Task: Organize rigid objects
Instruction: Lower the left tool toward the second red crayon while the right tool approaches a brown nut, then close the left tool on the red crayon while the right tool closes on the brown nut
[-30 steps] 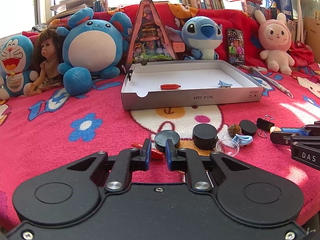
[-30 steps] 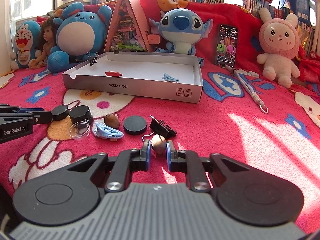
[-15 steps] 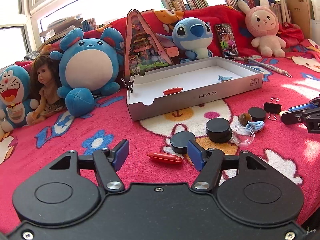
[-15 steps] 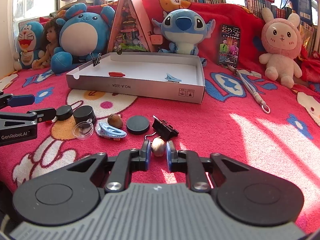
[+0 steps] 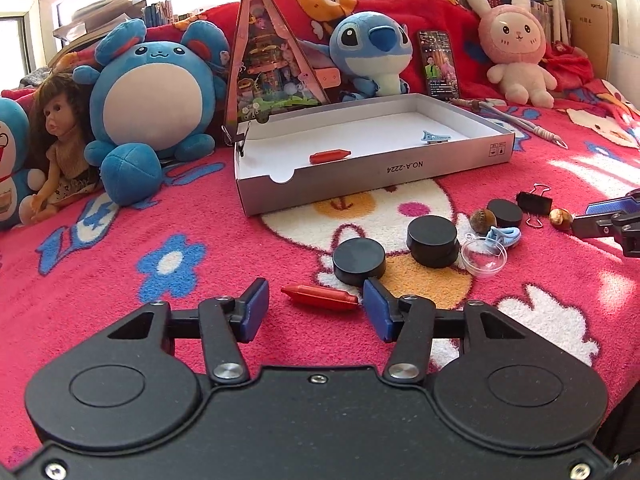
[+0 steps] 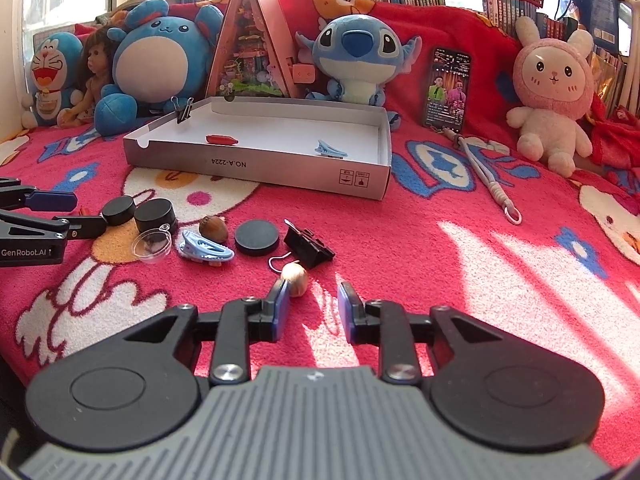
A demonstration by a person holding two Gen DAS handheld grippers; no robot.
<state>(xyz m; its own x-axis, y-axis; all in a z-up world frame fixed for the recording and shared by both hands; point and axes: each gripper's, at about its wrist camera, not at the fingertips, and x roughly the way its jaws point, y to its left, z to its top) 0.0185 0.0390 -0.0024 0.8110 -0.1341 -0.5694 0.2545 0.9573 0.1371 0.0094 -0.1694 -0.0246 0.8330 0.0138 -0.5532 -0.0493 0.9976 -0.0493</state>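
On the red patterned fleece blanket [image 5: 120, 280], both tools stood at the start of a pick rather than in the middle of a carry. The left gripper [image 5: 316, 312] had its blue-padded jaws spread wide and empty, with the small red torpedo-shaped plastic piece [image 5: 320, 298] lying on the blanket just ahead of the gap between them, touched by neither pad as far as the view showed. The right gripper [image 6: 312, 308] was likewise parted and held nothing; the pale round nut-like bead [image 6: 295, 273] sat just beside its left fingertip, off to one side of the gap rather than centred in it. The shallow grey cardboard box lid with a white interior [image 5: 400, 168] lay further back, well apart from both tools, and already held a matching red piece [image 5: 330, 156] and a light blue hair clip [image 5: 434, 136]. The loose cluster between the tools had not been moved into it: two black round pucks [image 5: 359, 260], a clear plastic dome [image 5: 484, 256] and a black binder clip [image 6: 308, 244]. The step in hand looked like lining up for two grasps. Next, I judged, the left tool needed to ease forward until the red piece lay between the pads and then close across its narrow width, while the right needed a small shift leftward to centre the bead, which could well roll away if nudged.
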